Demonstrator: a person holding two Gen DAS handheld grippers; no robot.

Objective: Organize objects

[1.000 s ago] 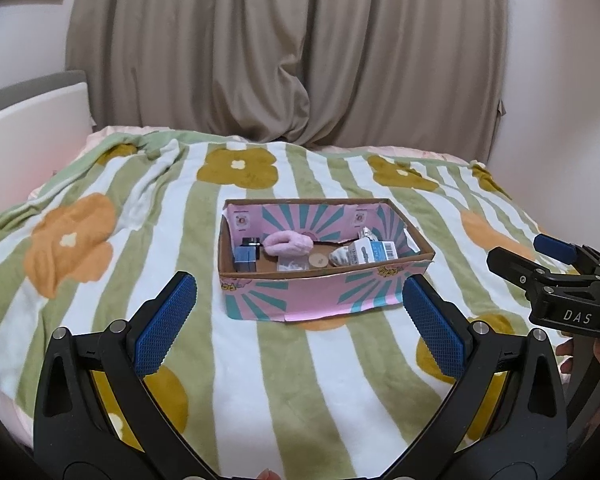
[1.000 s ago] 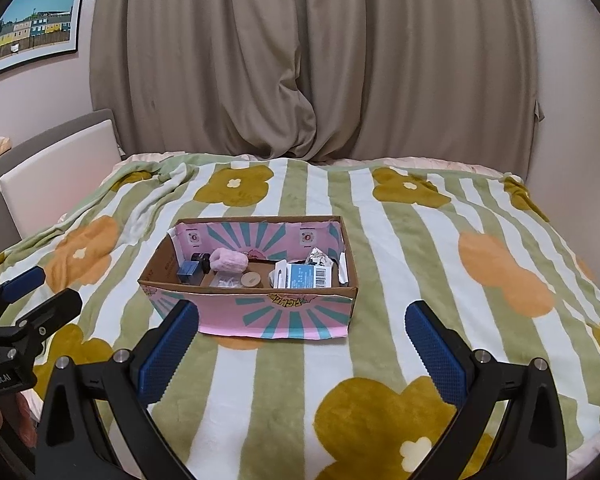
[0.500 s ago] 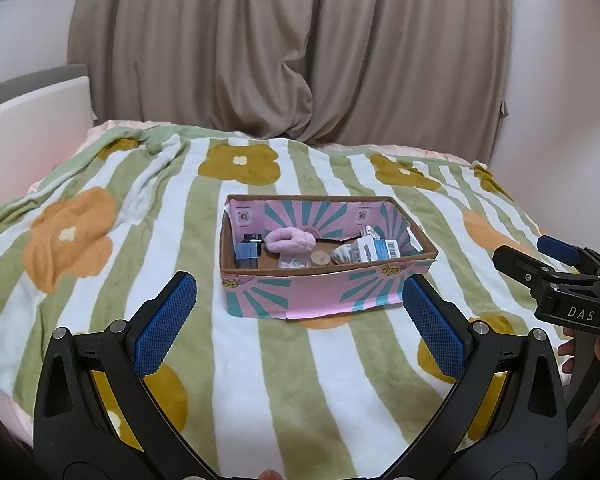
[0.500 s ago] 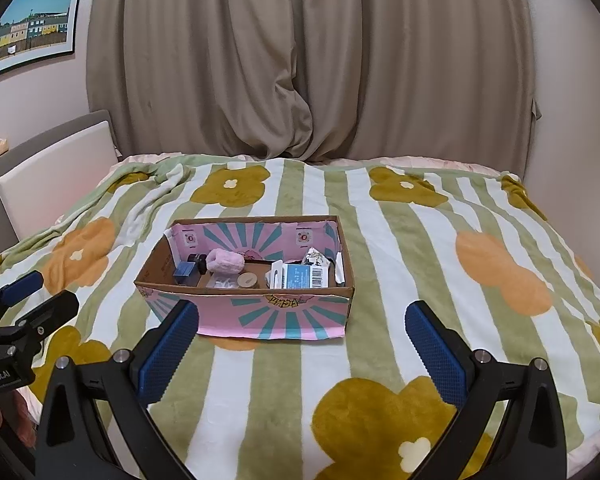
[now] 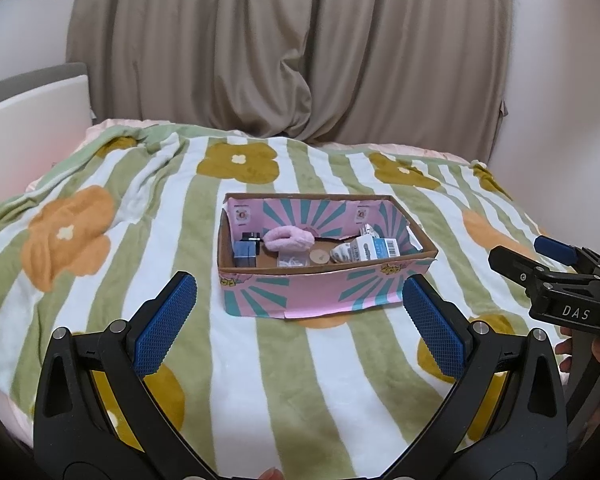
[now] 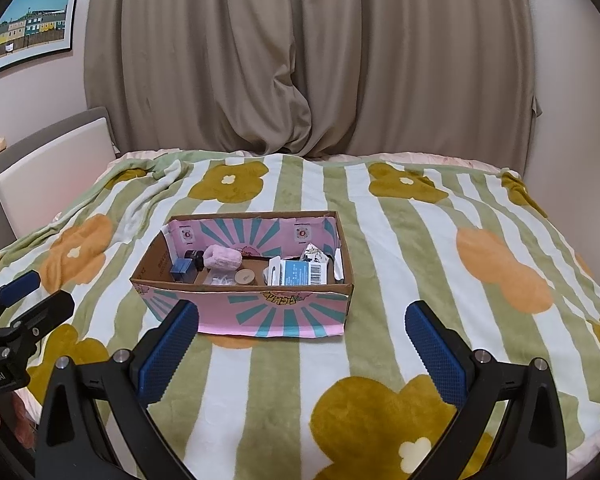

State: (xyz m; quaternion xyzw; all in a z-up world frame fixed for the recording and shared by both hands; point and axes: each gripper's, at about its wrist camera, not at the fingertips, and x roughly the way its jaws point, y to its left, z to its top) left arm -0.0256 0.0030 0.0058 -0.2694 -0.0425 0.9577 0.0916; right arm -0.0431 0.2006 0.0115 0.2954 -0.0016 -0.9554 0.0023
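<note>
At the bottom of each wrist view, the left gripper [image 5: 300, 316] and the right gripper [image 6: 302, 338] hang above the blanket [image 6: 380, 224] with fingers spread wide, holding nothing. Beyond them, mid-frame, sits the pink cardboard box [image 6: 276, 312]. Inside it lie a dark blue bottle [image 5: 245, 251], a fluffy pink item [image 5: 289, 239], a small round lid [image 6: 245, 277] and a blue-and-white packet [image 6: 302, 273]. No loose objects show on the blanket, so this fits either items gathered in or items awaiting removal; I cannot judge which.

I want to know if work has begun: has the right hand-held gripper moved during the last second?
Yes, slightly. In its own view the box has slid lower and leftward below the curtain, so the right hand-held gripper backed or tilted up.
</note>
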